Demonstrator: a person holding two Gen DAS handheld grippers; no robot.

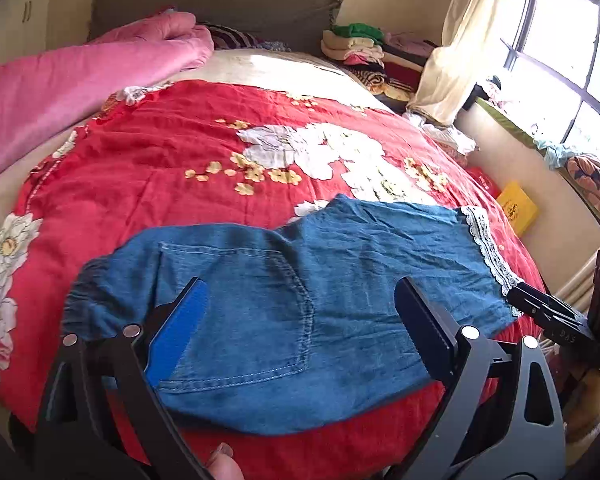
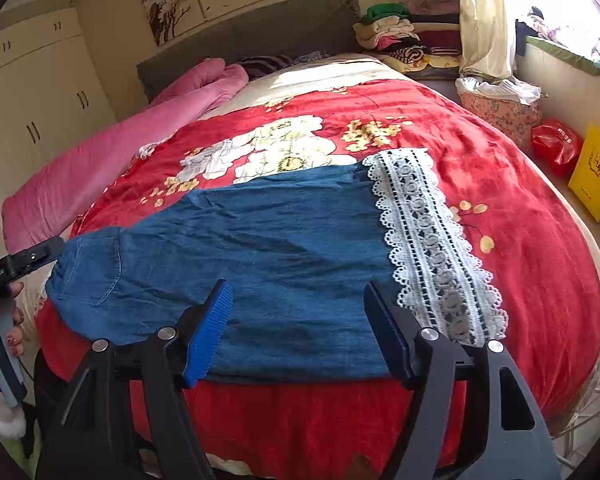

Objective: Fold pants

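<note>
Left hand-held gripper (image 1: 300, 320): jaws spread wide, blue pads clear of any fabric, nothing pinched between them; poised above the waist end of the denim pants (image 1: 300, 300), over the stitched back pocket (image 1: 236, 312). Right hand-held gripper (image 2: 298, 332): jaws likewise spread, somewhat narrower than the left, nothing held; poised above the leg portion, just beside the white lace hem (image 2: 432, 248). No contact visible between either set of pads and the cloth. Denim pants: laid flat and folded lengthwise on the red floral bedspread (image 1: 160, 160), near the foot edge of the bed, waistband toward the left of both views, lace hem toward the right. Pink quilt (image 1: 72, 92) rolled along the far left side of the bed, well apart from the pants. Stack of folded clothes (image 2: 404, 40) beside the grey headboard (image 2: 268, 28). Yellow box (image 2: 594, 176) and red bag (image 2: 556, 144) on the floor to the right of the bed. In the right wrist view, fingers with red nail polish (image 2: 14, 336) wrapped around the left gripper's handle at the left edge.
</note>
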